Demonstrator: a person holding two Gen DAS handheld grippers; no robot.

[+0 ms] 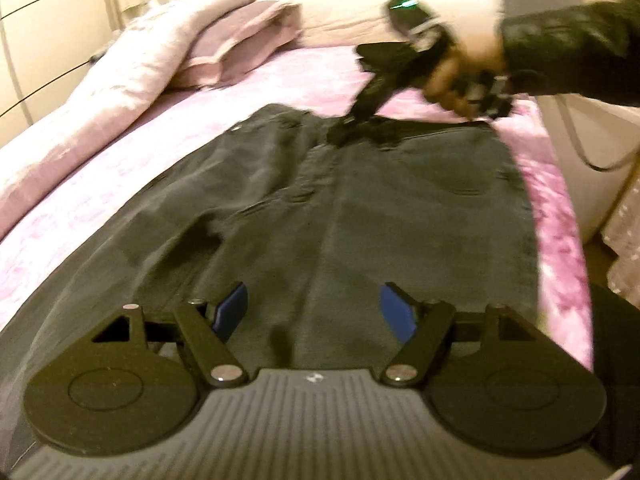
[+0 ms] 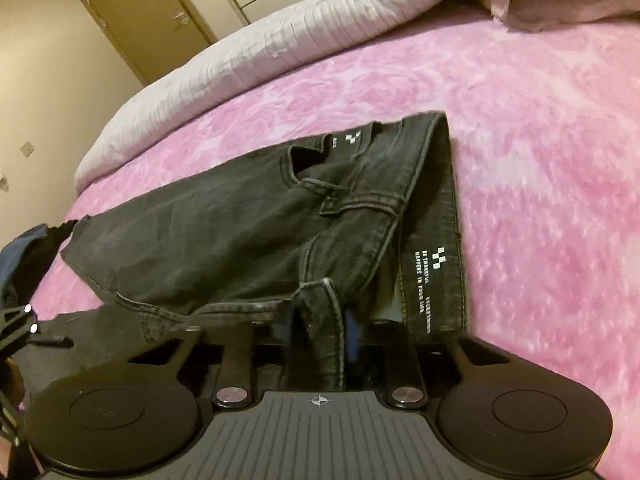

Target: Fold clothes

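Dark grey jeans [image 1: 320, 200] lie spread flat on a pink bedspread [image 1: 120, 184]. My left gripper [image 1: 314, 312] is open and empty, its blue pads hovering over the lower part of the jeans. My right gripper [image 1: 344, 130] shows in the left wrist view at the waistband's middle. In the right wrist view my right gripper [image 2: 320, 320] is shut on a waistband fold of the jeans [image 2: 248, 232], and the inside label [image 2: 430, 280] shows beside it.
A pale rolled duvet [image 1: 120, 80] and pink pillows [image 1: 240, 40] lie at the bed's far side. The bed's right edge [image 1: 568, 240] drops to the floor. A door [image 2: 140, 12] and wardrobe stand behind. The left gripper's edge shows in the right wrist view [image 2: 20, 328].
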